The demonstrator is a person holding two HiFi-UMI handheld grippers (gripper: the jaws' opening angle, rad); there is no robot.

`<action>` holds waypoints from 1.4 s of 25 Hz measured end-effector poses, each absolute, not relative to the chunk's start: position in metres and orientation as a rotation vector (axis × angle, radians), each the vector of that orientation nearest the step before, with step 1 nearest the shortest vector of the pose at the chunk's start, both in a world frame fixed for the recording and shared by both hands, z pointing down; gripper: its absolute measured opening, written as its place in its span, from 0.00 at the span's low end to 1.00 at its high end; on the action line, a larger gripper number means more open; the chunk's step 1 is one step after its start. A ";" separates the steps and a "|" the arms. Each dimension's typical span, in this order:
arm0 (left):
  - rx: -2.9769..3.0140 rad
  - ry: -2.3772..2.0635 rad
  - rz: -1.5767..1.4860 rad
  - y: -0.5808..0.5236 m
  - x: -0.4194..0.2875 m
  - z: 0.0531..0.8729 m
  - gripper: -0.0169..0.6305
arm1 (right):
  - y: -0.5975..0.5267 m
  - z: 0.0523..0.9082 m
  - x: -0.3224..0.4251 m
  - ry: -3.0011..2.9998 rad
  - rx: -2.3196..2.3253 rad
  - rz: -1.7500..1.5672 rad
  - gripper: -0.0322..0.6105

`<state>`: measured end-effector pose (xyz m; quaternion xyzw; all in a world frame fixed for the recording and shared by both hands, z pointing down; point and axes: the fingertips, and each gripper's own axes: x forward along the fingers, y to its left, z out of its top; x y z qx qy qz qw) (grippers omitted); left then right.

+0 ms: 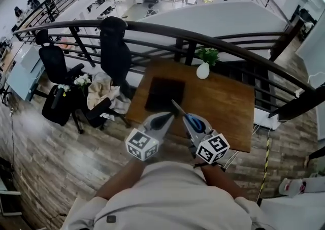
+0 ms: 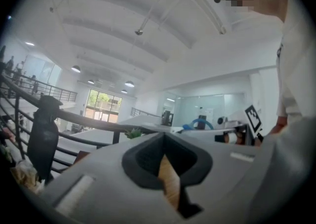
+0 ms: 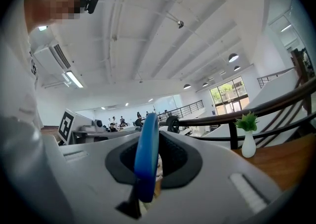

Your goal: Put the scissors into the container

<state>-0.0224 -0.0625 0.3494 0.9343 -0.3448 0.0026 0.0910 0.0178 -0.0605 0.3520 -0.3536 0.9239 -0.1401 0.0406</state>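
The scissors [image 1: 194, 122] have blue handles, and their blades point up-left toward a dark square container [image 1: 163, 93] on the wooden table [image 1: 223, 107]. My right gripper [image 1: 190, 122] is shut on the scissors above the table's near edge. In the right gripper view a blue handle loop [image 3: 147, 154] stands upright, pinched between the jaws of the right gripper [image 3: 148, 171]. My left gripper [image 1: 163, 119] hovers just left of it, near the container's front edge. In its own view the left gripper [image 2: 168, 168] is shut with nothing held.
A white vase with a green plant [image 1: 203, 69] stands at the table's far edge, also in the right gripper view [image 3: 248, 144]. A dark curved railing [image 1: 228, 41] runs behind the table. Black office chairs [image 1: 114, 46] stand to the left on the wood floor.
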 end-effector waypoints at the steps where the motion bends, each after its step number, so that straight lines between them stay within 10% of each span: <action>1: 2.785 -1.010 0.011 -0.063 -0.029 0.348 0.03 | -0.061 0.351 0.012 2.819 -1.100 -0.426 0.12; 35: 2.718 -1.025 0.039 -0.143 -0.118 0.372 0.03 | -0.147 0.370 -0.076 2.827 -1.050 -0.516 0.12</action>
